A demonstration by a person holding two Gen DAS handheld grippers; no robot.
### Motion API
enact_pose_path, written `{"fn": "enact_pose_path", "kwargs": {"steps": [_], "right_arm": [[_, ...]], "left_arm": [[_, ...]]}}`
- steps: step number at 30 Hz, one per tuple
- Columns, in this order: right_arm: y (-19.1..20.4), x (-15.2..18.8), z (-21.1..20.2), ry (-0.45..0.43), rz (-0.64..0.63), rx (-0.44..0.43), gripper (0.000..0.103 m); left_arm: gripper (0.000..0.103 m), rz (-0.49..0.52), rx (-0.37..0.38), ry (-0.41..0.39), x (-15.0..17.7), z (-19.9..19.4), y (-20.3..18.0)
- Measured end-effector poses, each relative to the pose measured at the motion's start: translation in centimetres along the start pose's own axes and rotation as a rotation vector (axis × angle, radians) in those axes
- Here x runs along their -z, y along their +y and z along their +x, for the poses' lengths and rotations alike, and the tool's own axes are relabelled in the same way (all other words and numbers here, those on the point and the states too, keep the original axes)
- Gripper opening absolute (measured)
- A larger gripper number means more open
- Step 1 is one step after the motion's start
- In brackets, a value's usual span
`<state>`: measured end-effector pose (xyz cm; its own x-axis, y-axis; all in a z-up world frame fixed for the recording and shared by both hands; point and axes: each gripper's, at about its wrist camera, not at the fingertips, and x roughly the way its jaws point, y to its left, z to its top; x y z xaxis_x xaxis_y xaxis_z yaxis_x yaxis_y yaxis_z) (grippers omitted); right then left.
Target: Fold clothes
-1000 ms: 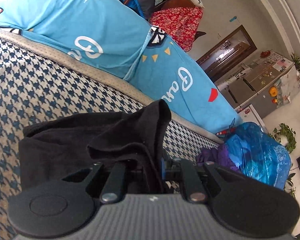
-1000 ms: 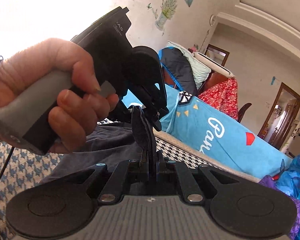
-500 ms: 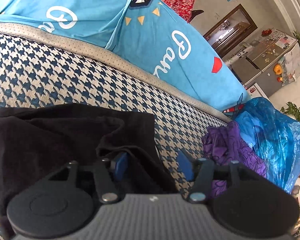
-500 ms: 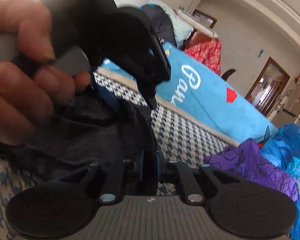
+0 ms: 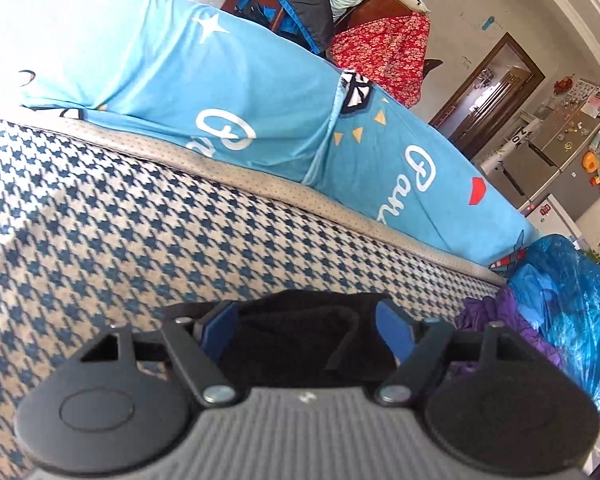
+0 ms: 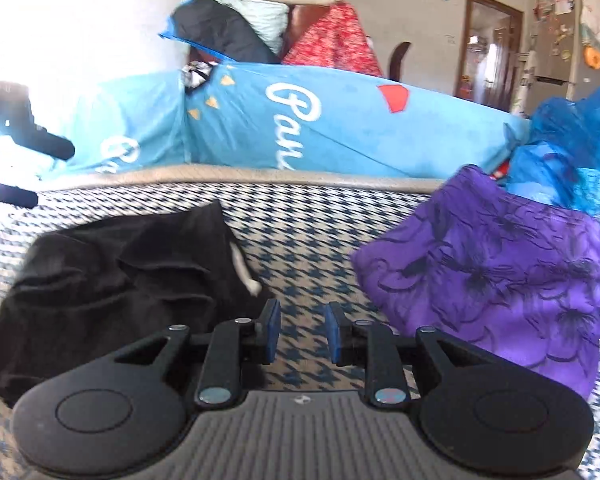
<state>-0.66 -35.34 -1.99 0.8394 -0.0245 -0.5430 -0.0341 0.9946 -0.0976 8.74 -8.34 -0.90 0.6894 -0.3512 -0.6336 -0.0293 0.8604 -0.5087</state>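
Note:
A crumpled black garment (image 6: 120,276) lies in a loose heap on the houndstooth sofa seat (image 6: 308,240). My right gripper (image 6: 301,334) is open just off its right edge, with only seat fabric between the blue pads (image 6: 270,330). My left gripper (image 5: 304,326) is open wide low over the black garment (image 5: 292,356), which lies slack between and under the pads without being pinched. A dark blurred shape at the far left of the right wrist view may be the left gripper (image 6: 40,144).
A purple patterned garment (image 6: 500,272) sits to the right on the seat, beside a blue plastic bag (image 5: 572,312). Light blue cushions with white lettering (image 5: 260,120) line the sofa back. Clothes hang on a chair behind, and a fridge (image 5: 560,152) stands beyond.
Both grippers were shut on the black garment and held it up. Both have opened and the garment has dropped onto the seat. The hand and left gripper have moved out of the right view's centre.

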Motion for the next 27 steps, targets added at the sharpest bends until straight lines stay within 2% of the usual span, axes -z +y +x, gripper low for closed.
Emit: {"fn": "enact_pose_path", "kwargs": {"steps": [5,8,11,14,18,20,27], "right_arm": [[2.0,-0.6,0.6,-0.032,-0.082,-0.112,0.030],[3.5,-0.5,0.9,-0.021,-0.116,-0.142,0.030],[4.7,-0.7,1.4,-0.005,-0.103,-0.197,0.030],[6.1,-0.7,1.8,-0.001,-0.147,-0.212,0.028],[7.1,-0.9,3.0,0.037,-0.149,-0.245,0.019],[7.4,-1.0,3.5,0.042,-0.129,-0.268,0.016],[7.5,-0.5,5.7,0.093,-0.037,-0.333,0.015]], "left_arm": [[0.076,-0.038,-0.047,0.031,1.0,-0.7,3.9],[0.076,-0.084,-0.093,0.062,1.2,-0.3,5.7],[0.076,-0.113,-0.082,0.084,1.4,0.2,6.1],[0.076,-0.133,-0.065,0.101,1.5,0.5,6.3],[0.076,-0.160,-0.044,0.123,1.7,0.9,6.6],[0.079,-0.173,-0.033,0.135,1.7,1.1,6.8],[0.084,-0.219,0.005,0.174,2.0,1.8,7.3]]}}
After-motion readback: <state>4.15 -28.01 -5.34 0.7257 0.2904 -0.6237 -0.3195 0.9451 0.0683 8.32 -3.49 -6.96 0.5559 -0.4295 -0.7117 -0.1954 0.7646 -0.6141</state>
